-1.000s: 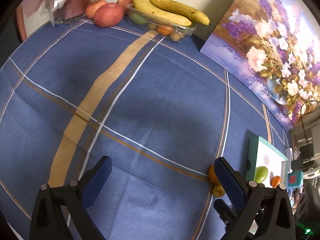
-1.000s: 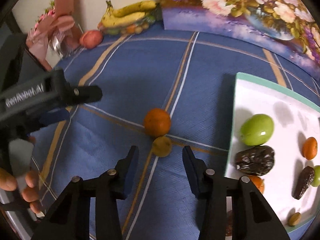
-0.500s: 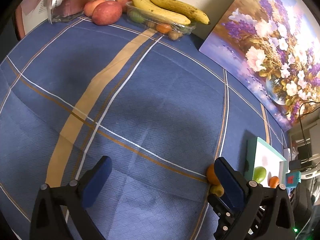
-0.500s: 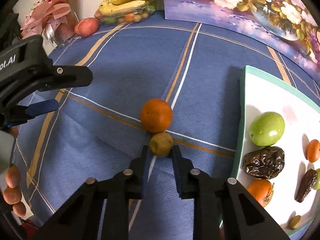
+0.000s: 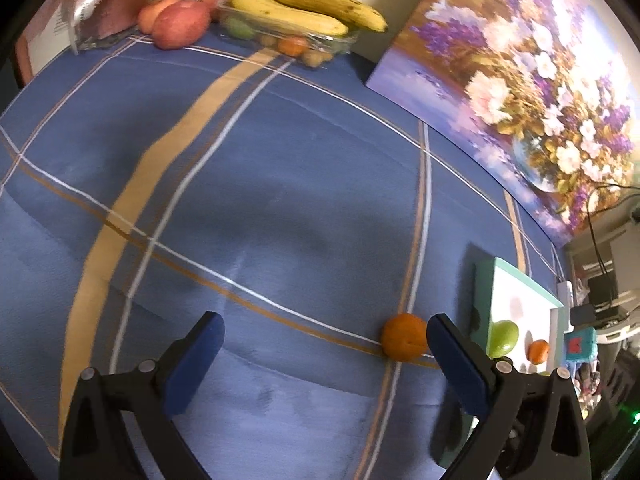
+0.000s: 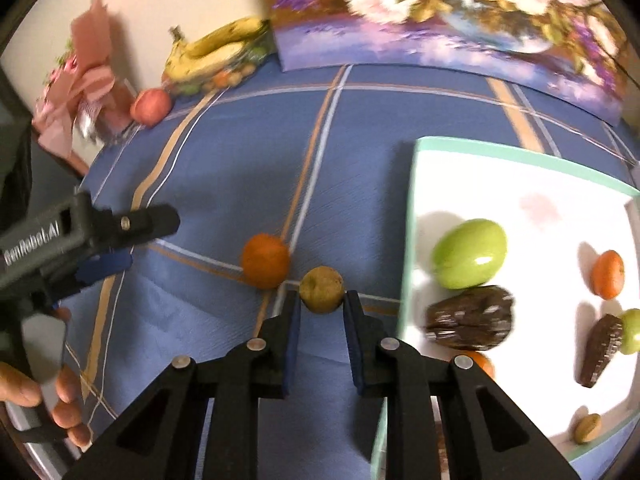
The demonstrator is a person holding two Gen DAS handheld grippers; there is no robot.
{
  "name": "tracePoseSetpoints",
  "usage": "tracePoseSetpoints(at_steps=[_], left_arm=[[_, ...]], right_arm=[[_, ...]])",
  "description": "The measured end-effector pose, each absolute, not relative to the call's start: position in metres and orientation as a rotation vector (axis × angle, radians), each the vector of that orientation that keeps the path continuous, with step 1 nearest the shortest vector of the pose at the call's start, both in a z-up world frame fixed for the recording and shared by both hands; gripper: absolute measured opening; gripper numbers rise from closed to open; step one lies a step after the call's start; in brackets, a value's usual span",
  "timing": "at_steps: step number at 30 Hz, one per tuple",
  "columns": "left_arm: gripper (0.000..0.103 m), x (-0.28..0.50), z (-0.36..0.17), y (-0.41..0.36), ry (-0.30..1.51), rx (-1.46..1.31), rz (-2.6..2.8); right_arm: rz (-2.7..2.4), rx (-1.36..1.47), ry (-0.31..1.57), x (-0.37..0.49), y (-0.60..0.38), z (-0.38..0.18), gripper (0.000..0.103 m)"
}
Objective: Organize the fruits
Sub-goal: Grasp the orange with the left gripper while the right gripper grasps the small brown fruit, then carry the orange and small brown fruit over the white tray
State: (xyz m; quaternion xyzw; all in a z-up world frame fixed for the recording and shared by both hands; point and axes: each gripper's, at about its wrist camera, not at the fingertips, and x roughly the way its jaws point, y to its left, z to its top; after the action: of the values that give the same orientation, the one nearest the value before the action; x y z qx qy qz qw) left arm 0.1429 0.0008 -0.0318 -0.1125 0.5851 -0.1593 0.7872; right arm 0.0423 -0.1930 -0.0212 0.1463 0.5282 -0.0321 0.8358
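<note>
Right gripper (image 6: 321,304) had just closed, pads clamped on a small yellow-brown round fruit (image 6: 322,289), held just right of the orange (image 6: 265,261) and left of the white tray (image 6: 412,216). Can't tell if the fruit was off the blue plaid cloth (image 6: 248,152). Tray held a green fruit (image 6: 469,253), dark dates (image 6: 470,323) and a small orange fruit (image 6: 608,274). Left gripper (image 5: 324,344) was wide open, empty, over bare cloth, the orange just beside its right finger. Bananas (image 5: 304,8) and apples (image 5: 180,24) lay at the far edge.
</note>
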Motion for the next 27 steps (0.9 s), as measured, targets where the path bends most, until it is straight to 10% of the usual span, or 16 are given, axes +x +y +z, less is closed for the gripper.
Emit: tracePoseSetpoints(at_steps=[27], left_arm=[[0.038,0.138,-0.06,-0.065,1.323,-0.181,-0.52]], right_arm=[[-0.18,0.45,1.019,0.013,-0.252,0.014,0.022]])
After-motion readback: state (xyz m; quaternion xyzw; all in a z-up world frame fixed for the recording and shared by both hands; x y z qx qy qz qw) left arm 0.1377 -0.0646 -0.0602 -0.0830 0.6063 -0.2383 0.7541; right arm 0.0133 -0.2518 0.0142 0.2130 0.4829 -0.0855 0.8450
